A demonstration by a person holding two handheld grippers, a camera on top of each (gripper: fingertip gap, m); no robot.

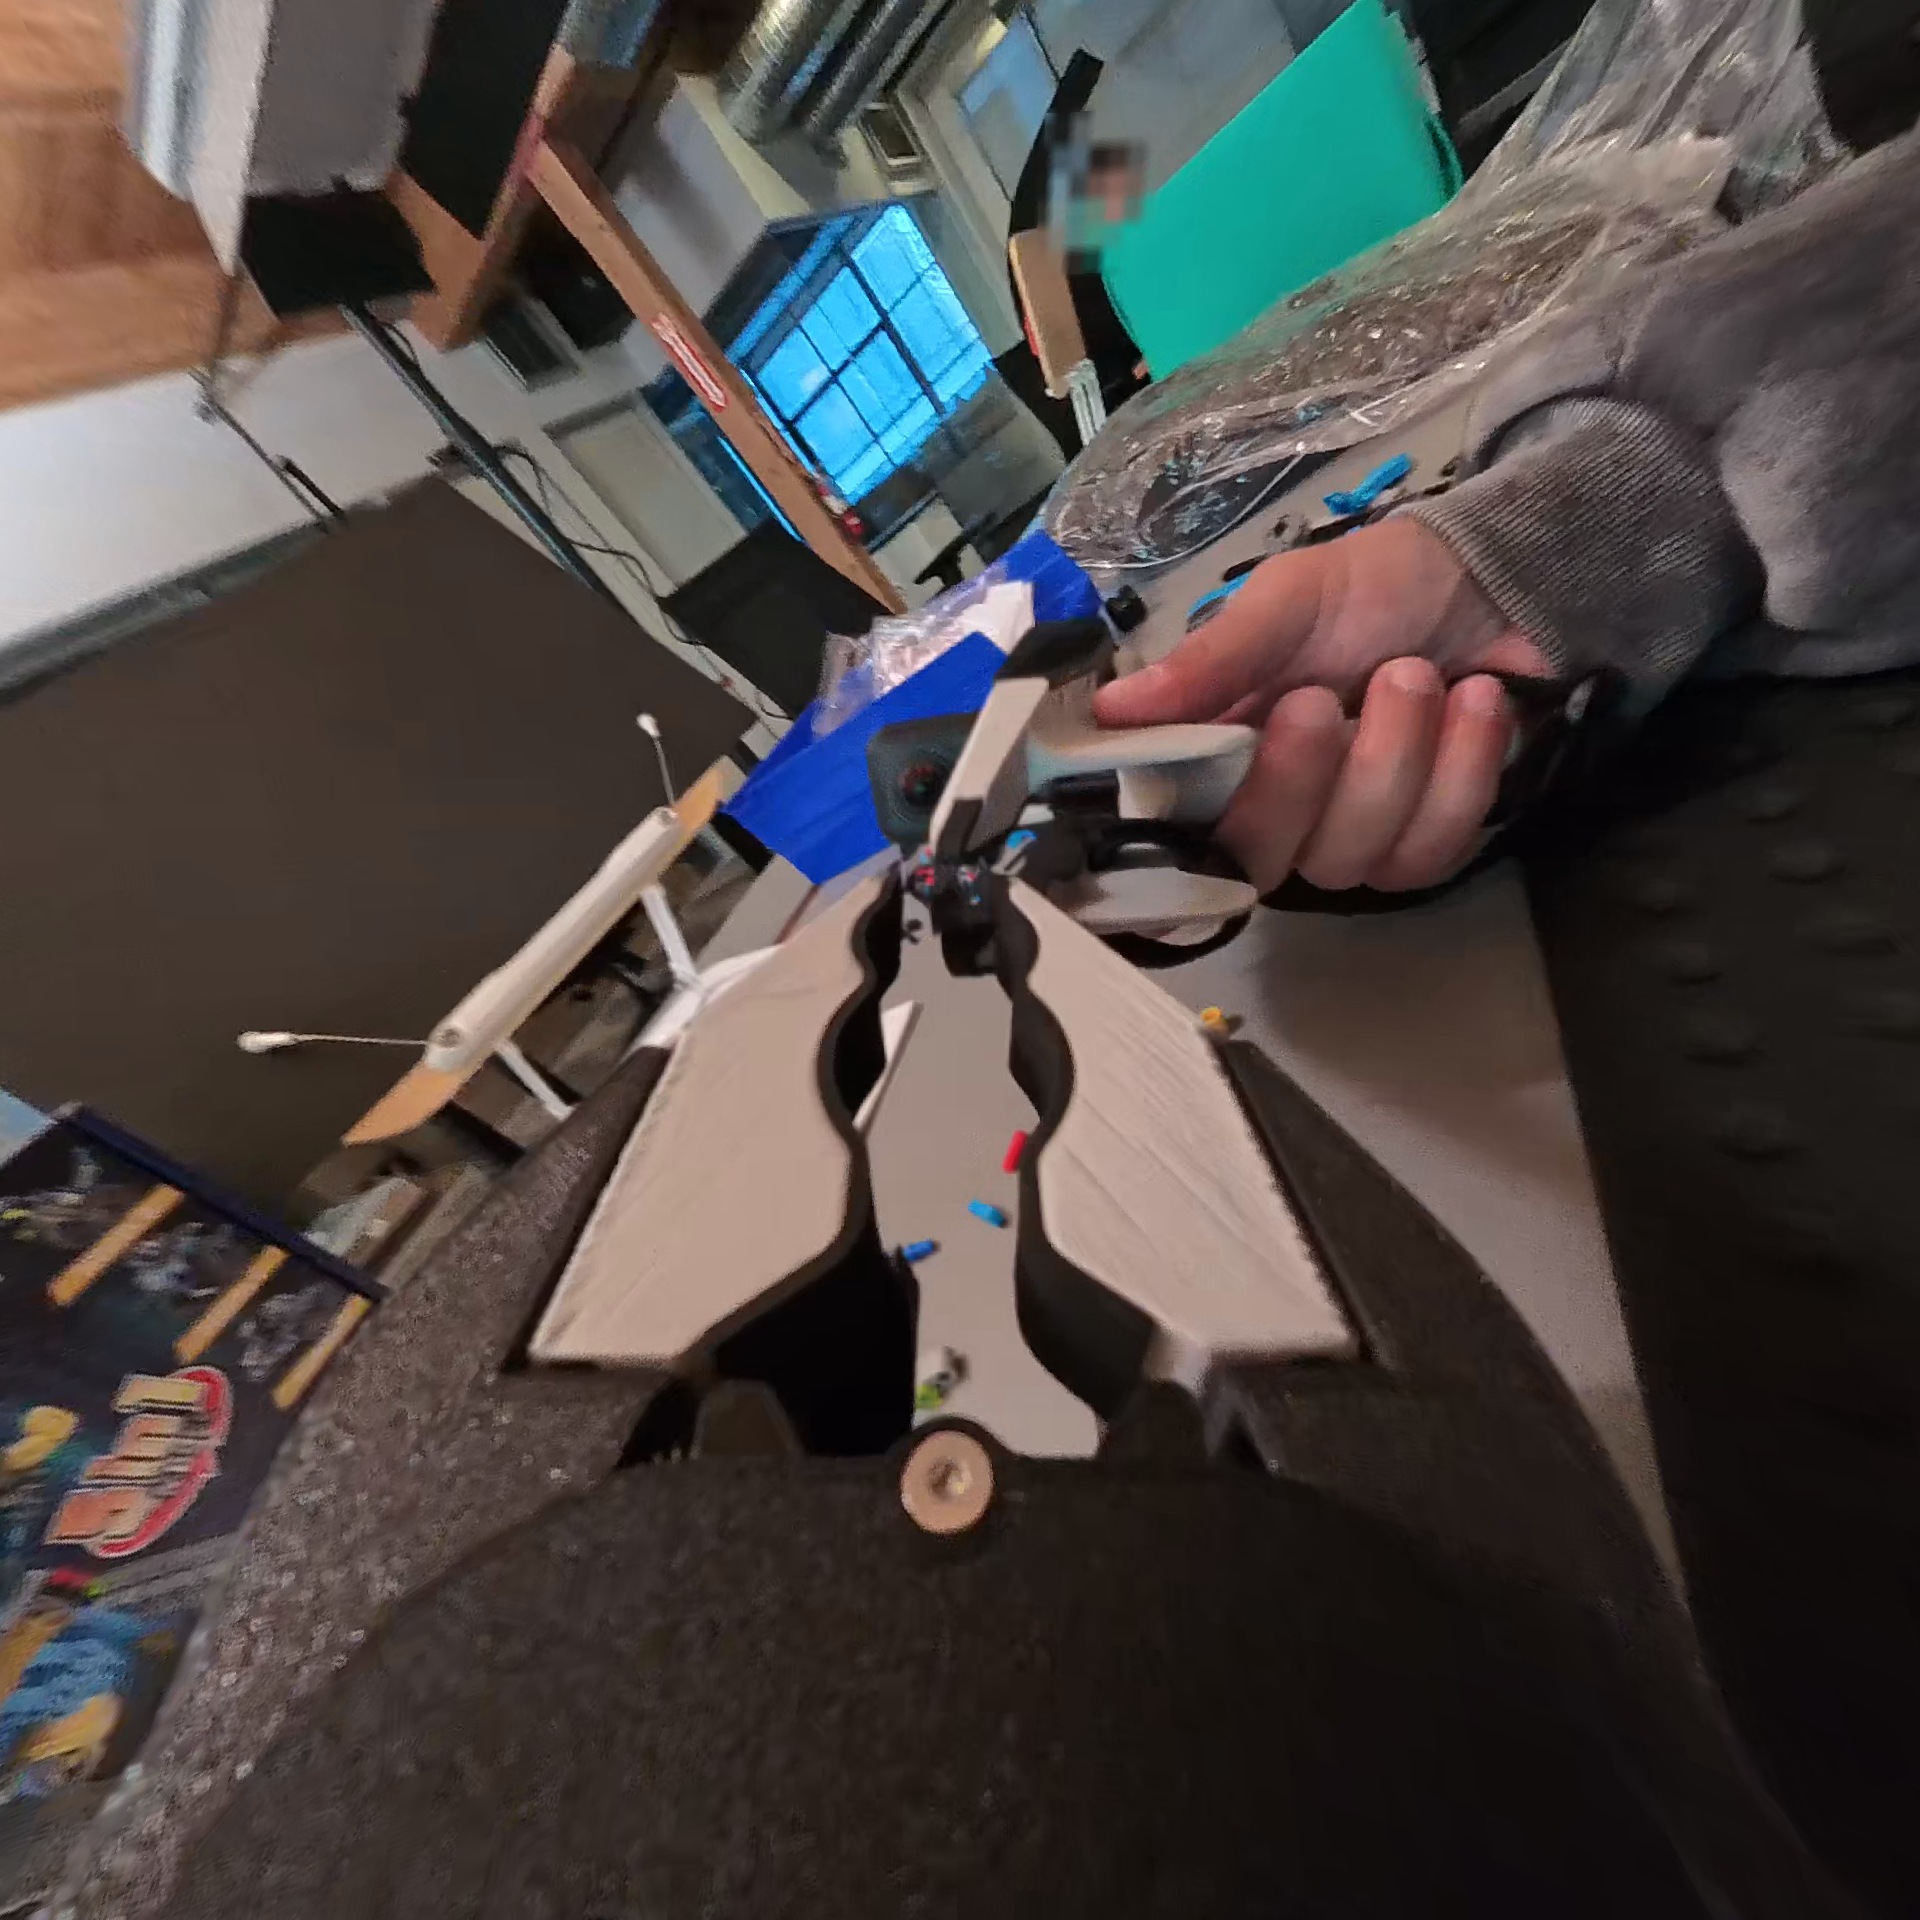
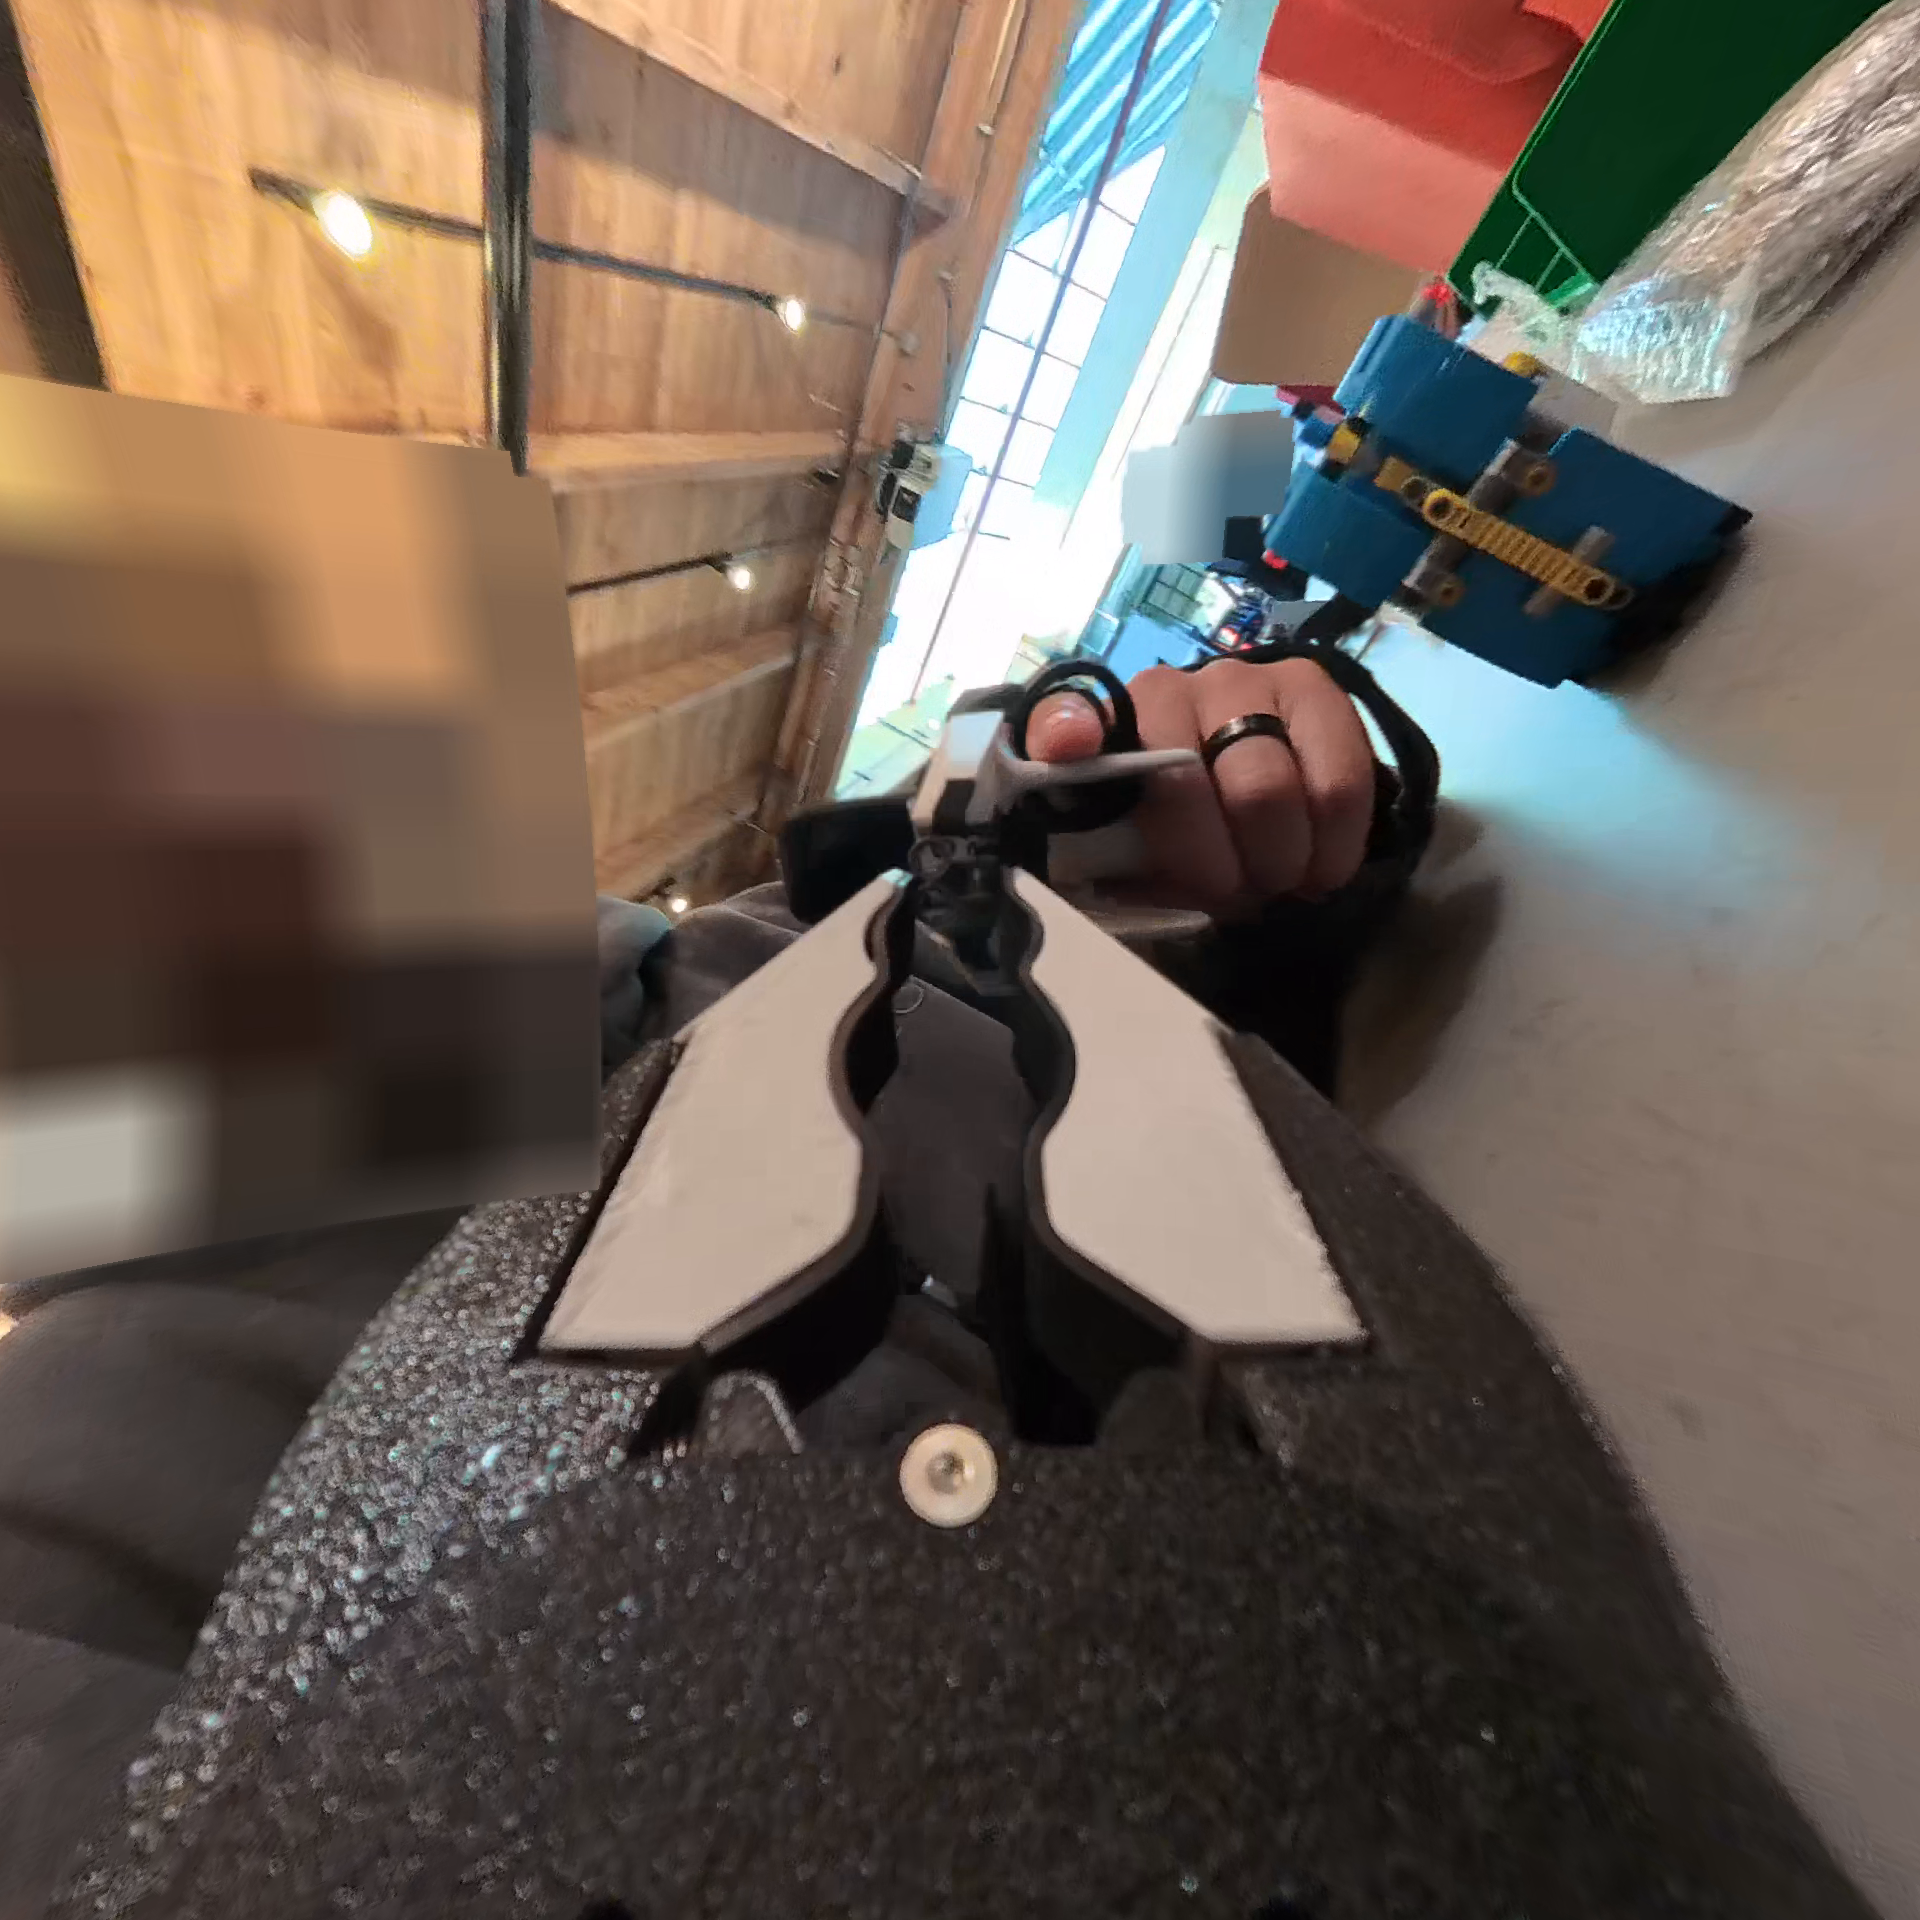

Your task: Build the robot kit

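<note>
A small dark piece with tiny red and blue spots sits right at the very tips of the left gripper. The right gripper comes at it from straight across, so the two grippers point at each other, nose to nose, and the piece is between them. The piece is too small and blurry to tell which way its long side runs. Both grippers are equally near to it. The jaws of the left gripper are nearly together and pinch the piece. The jaws of the right gripper also look pinched on it. The right hand is just past the left jaws, and the left hand, with a dark ring, is just past the right jaws. Under the left jaws, on the grey counter, lie a loose red bit and two blue bits. Beyond the left jaws stands a blue bin. Far past the right jaws, off to the right, is a blue block stand with a yellow bar on it.
</note>
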